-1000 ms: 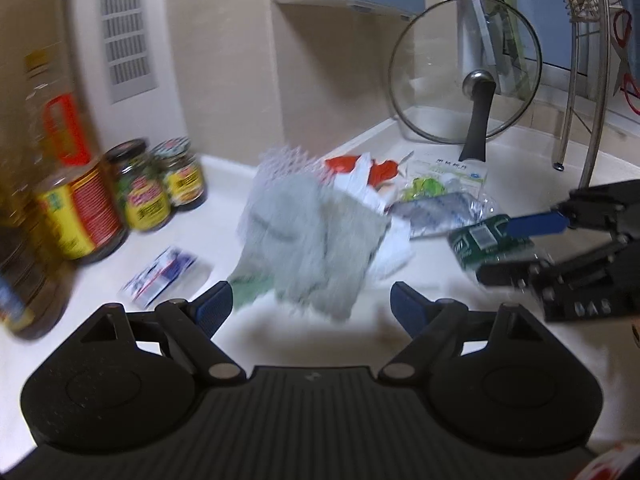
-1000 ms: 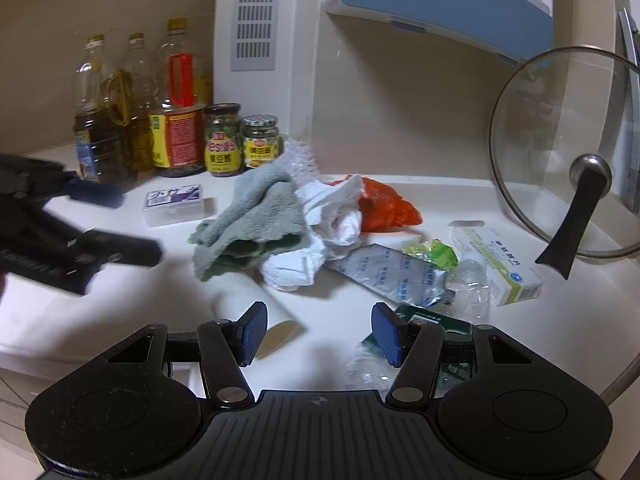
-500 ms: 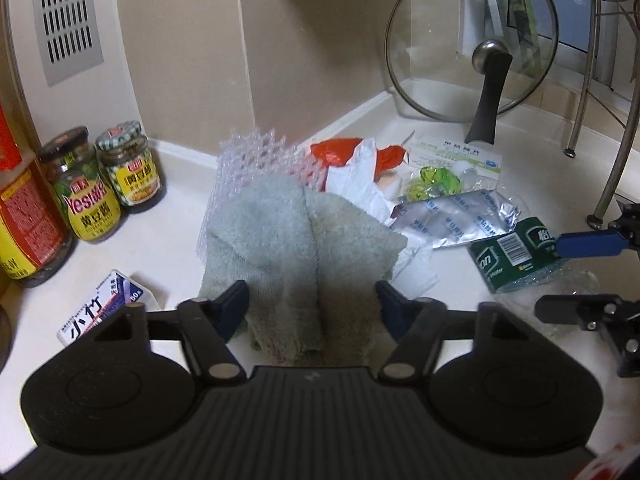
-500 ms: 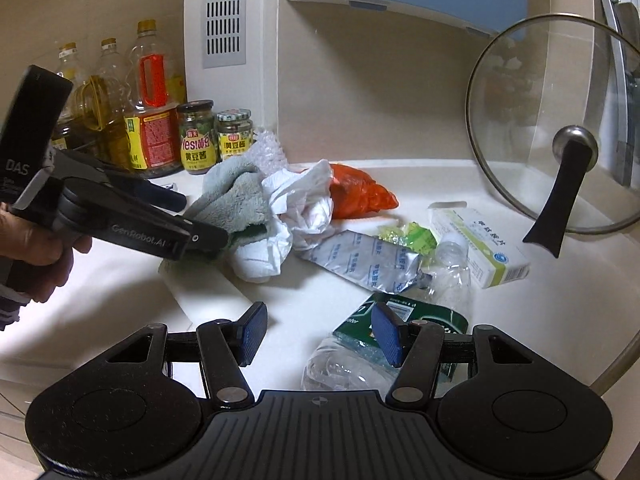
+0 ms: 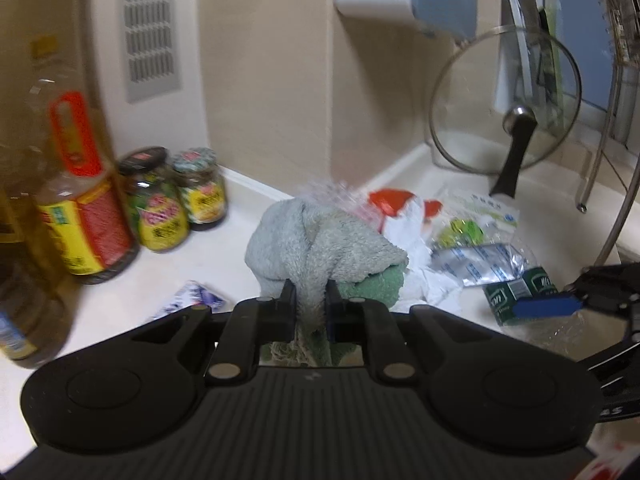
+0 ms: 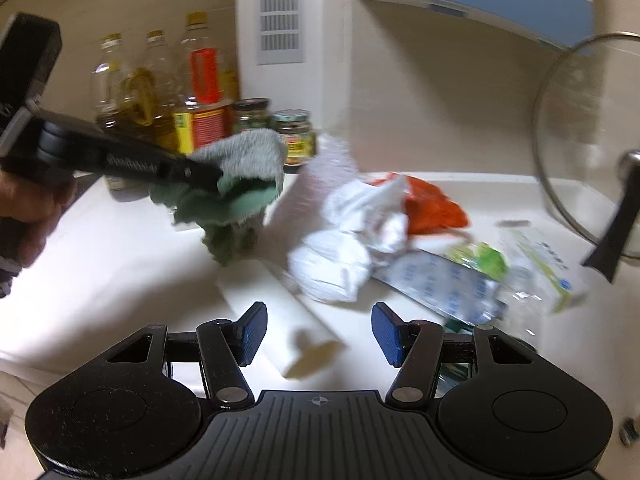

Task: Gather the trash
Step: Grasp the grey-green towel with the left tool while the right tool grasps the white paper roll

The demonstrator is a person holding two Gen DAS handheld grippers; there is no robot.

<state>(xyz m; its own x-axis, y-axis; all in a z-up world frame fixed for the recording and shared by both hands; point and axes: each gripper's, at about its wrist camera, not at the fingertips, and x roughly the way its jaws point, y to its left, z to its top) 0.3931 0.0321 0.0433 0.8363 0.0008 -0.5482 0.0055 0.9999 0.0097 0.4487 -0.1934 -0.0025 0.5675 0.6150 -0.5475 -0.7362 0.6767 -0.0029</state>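
Observation:
My left gripper (image 5: 311,292) has its jaws closing on a fold of the grey-green cloth (image 5: 320,240), and the pads press it from both sides. In the right wrist view the cloth (image 6: 248,160) hangs from that gripper (image 6: 218,178), lifted above the white counter (image 6: 120,264). To the right lies the trash pile: crumpled white paper (image 6: 348,248), an orange-red bag (image 6: 432,204), a silver foil pack (image 6: 448,284), a white-green box (image 6: 548,264) and a green packet (image 5: 516,292). My right gripper (image 6: 318,334) stands open above a white tube (image 6: 280,304), gripping nothing.
Oil bottles (image 6: 200,92) and two jars (image 5: 176,204) line the back left wall. A glass pot lid (image 5: 504,100) leans at the back right beside a metal rack (image 5: 616,184). A small white-blue box (image 5: 192,300) lies at the front left. A hand (image 6: 28,216) holds the left gripper.
The left jaws have come together on the cloth and raised it off the pile, baring the clear plastic and white paper. The right gripper has stayed open in about the same place.

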